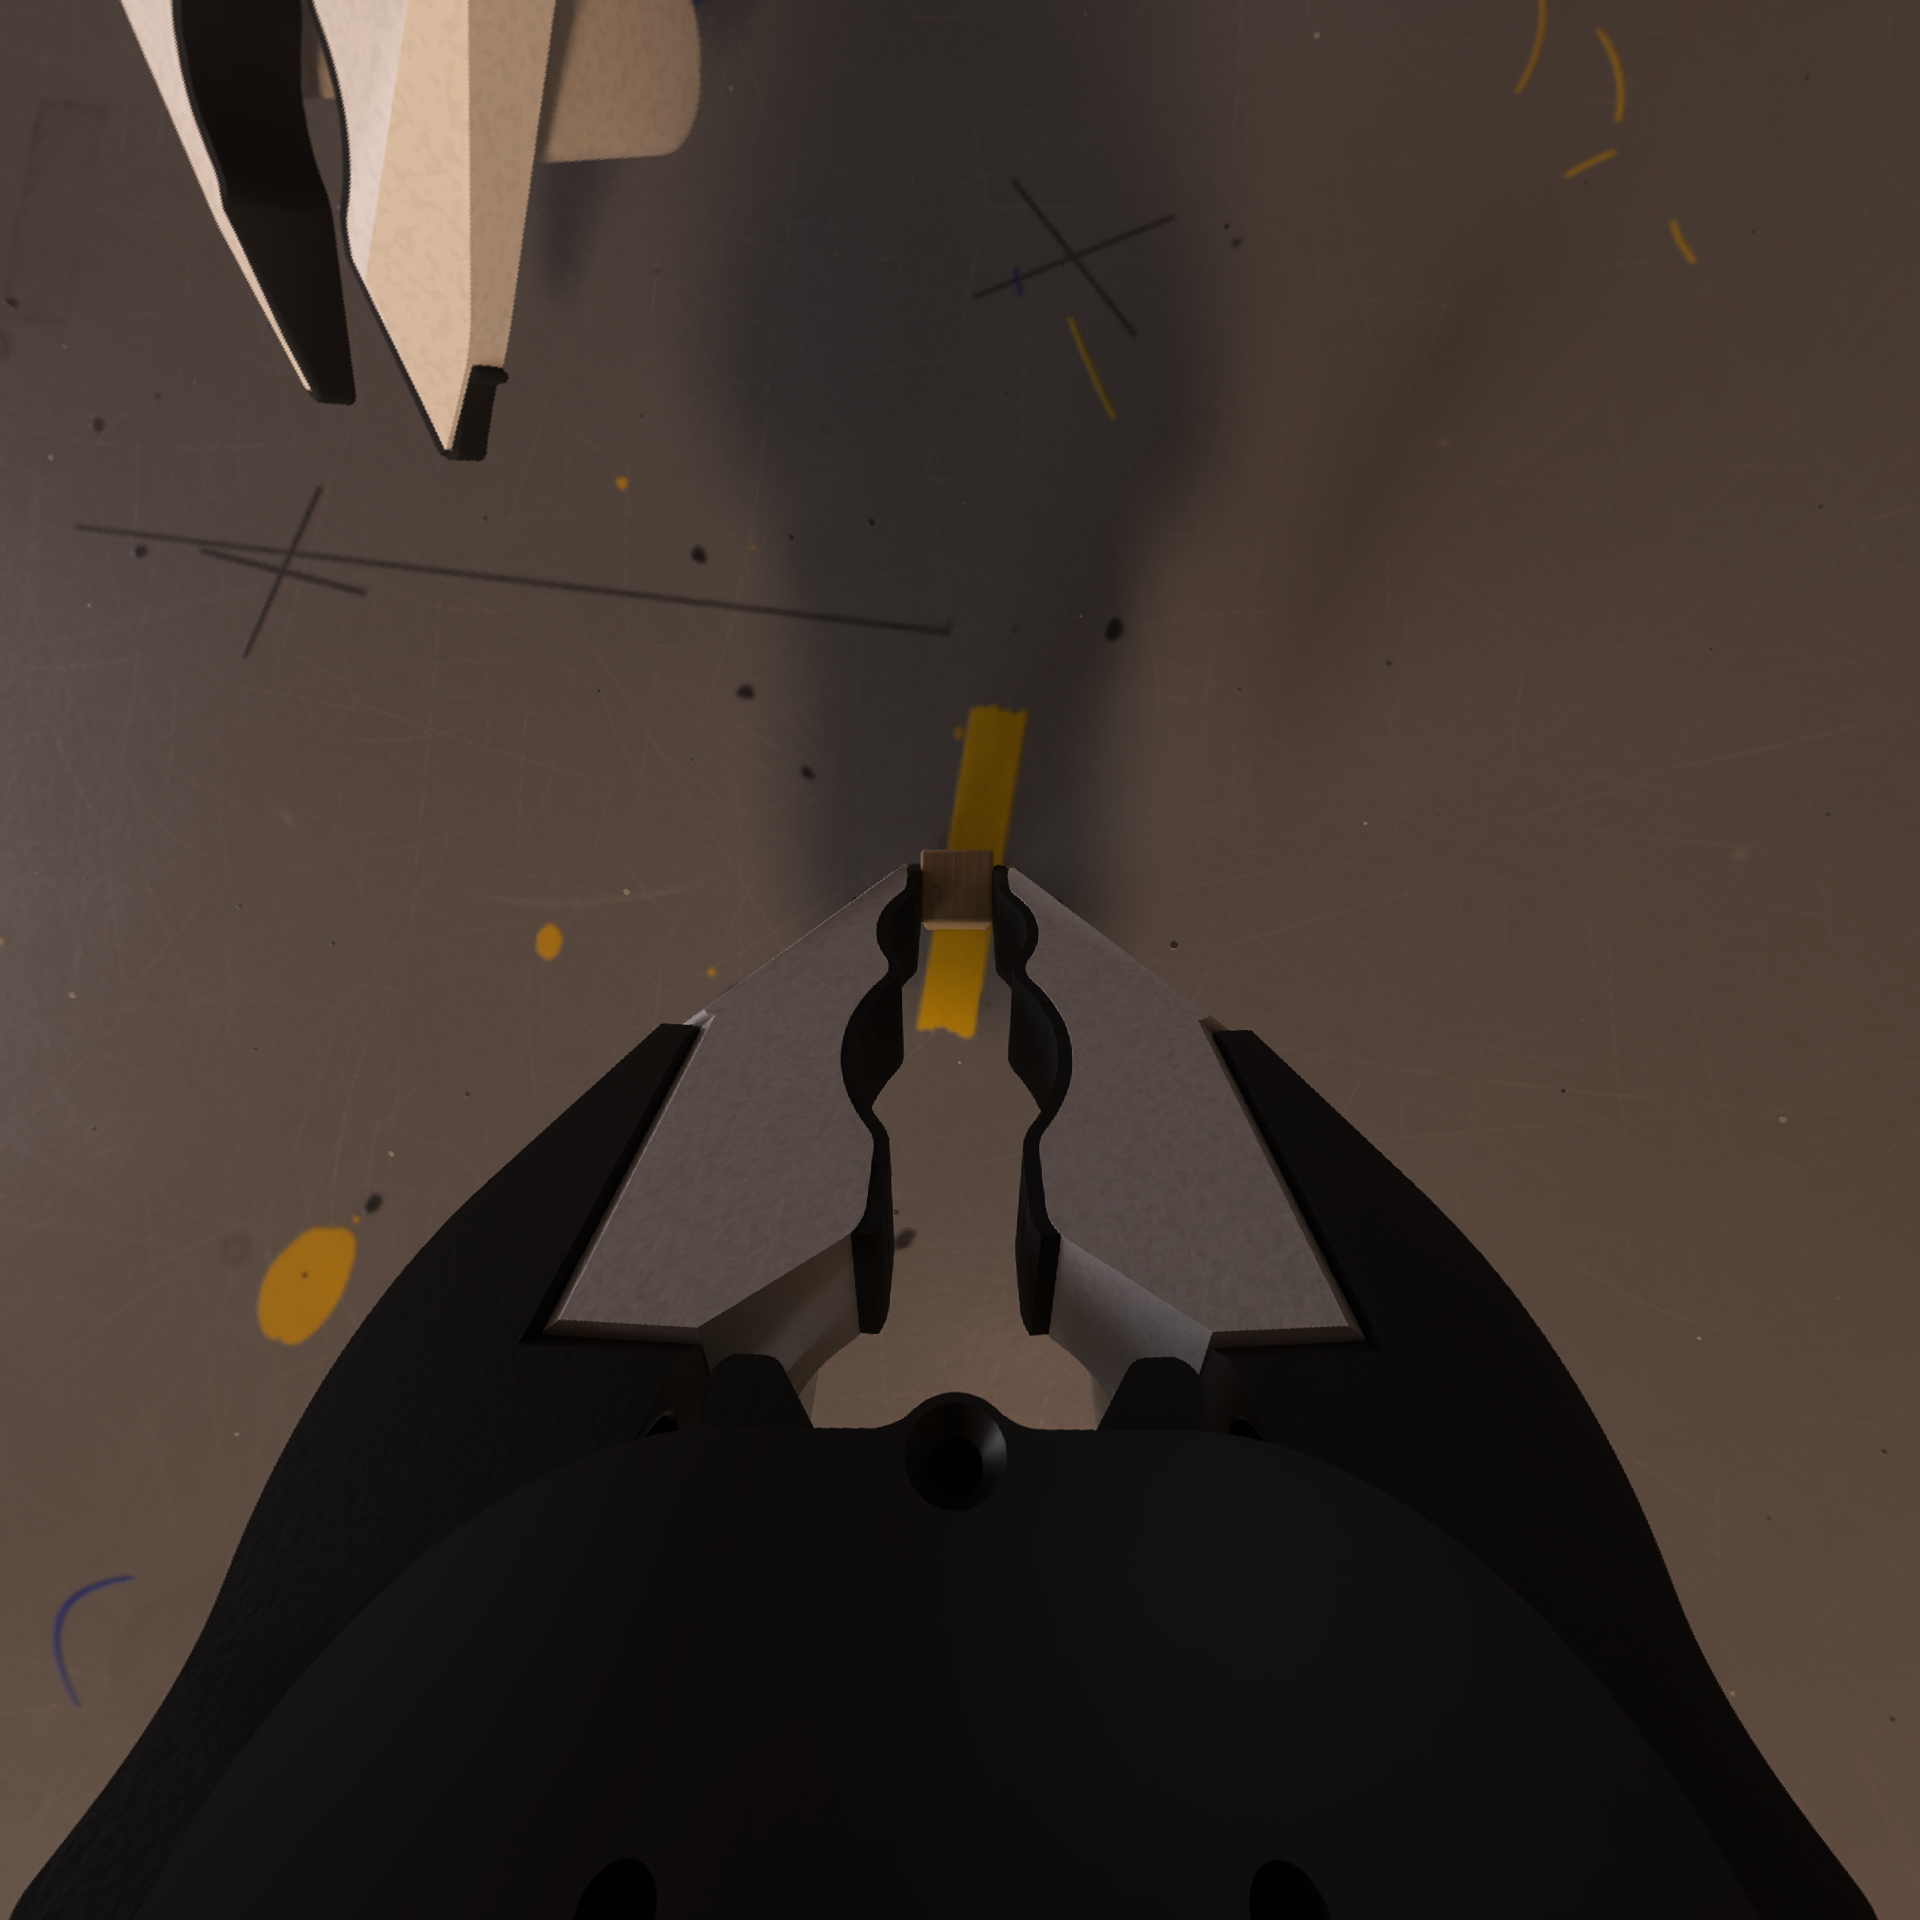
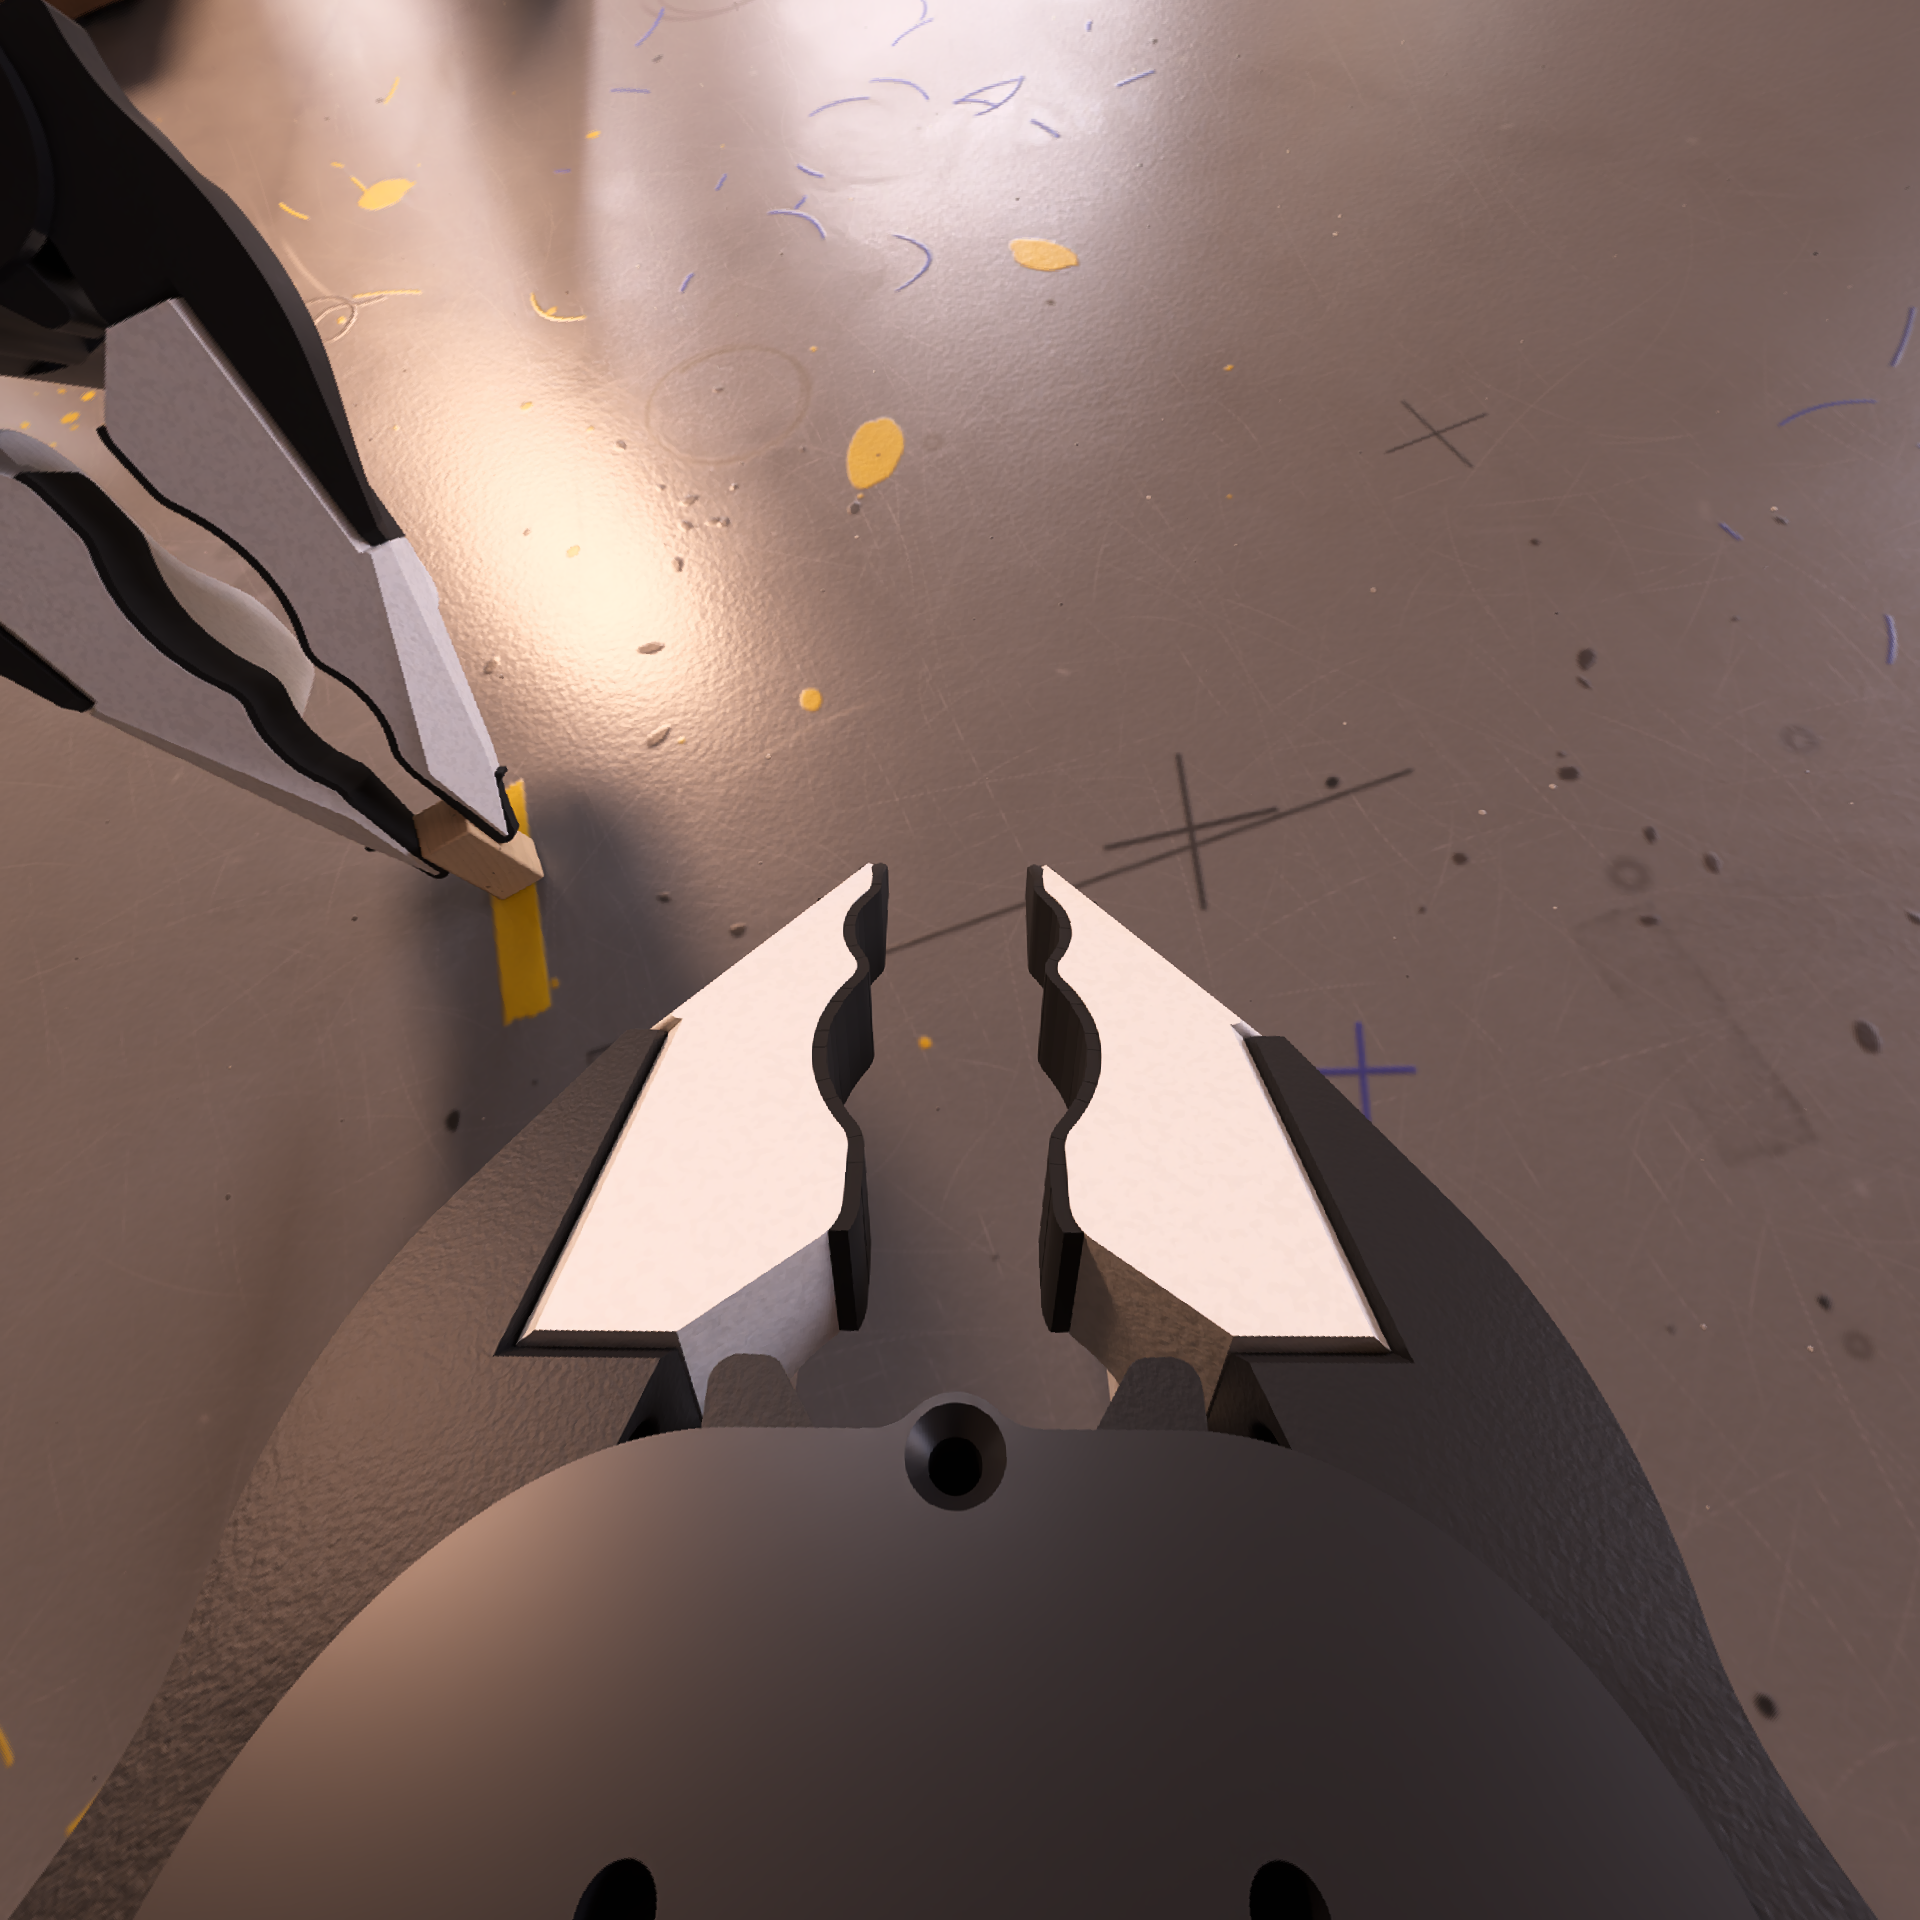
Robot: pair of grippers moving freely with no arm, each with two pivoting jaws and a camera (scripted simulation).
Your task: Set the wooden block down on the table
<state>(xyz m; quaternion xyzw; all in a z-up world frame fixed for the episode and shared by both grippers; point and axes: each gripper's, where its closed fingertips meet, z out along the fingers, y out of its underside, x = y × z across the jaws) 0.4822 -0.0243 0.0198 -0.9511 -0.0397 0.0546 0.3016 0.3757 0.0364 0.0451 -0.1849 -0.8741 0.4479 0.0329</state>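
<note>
A small light wooden block (image 1: 957,886) sits between the fingertips of my left gripper (image 1: 957,883), which is shut on it. In the right wrist view the same block (image 2: 488,857) is at or just above the table (image 2: 1143,520), over a strip of yellow tape (image 2: 523,951), with the left gripper (image 2: 473,831) pinching it from the upper left. I cannot tell whether the block touches the table. My right gripper (image 2: 957,894) is open and empty, to the right of the block. It also shows at the top left of the left wrist view (image 1: 400,421).
The grey-brown table (image 1: 1455,727) bears yellow paint spots (image 2: 875,450), pencil crosses (image 2: 1195,826) and scratches. The yellow tape strip (image 1: 987,779) runs away under the block in the left wrist view.
</note>
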